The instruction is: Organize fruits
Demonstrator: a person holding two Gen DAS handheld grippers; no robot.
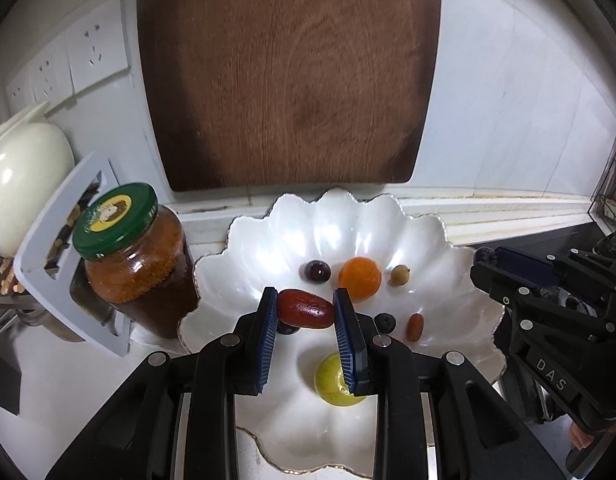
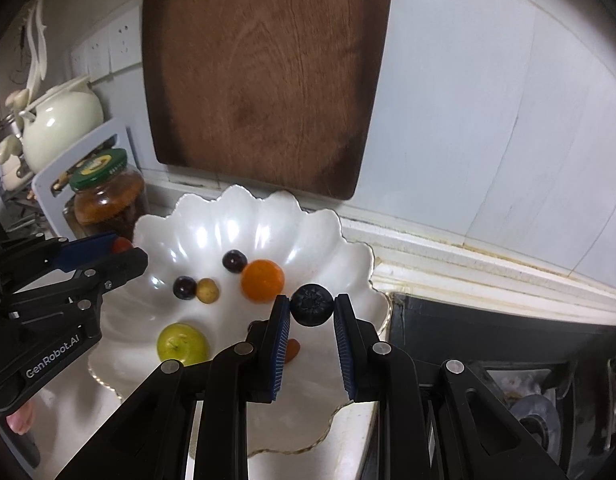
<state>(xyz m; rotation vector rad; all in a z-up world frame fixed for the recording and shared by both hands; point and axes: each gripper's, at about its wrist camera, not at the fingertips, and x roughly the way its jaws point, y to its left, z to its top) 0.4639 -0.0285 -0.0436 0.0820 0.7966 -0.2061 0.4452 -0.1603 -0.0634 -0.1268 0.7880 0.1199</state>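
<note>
I see a glossy white scalloped dish (image 1: 460, 280), a matt wood-grained board (image 1: 288, 72), and a glass jar (image 1: 140, 276) with a shiny green lid (image 1: 116, 220).

Black grippers (image 1: 305, 308), ribbed blue pads, silver screws

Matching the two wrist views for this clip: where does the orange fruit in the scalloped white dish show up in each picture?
Left wrist view: orange fruit sits right of centre, just beyond the right fingertip of the left gripper.
Right wrist view: orange fruit sits left of centre, just left of the blueberry held in the right gripper.
Shared landmark: the wooden cutting board leaning against the wall behind the dish.
</note>
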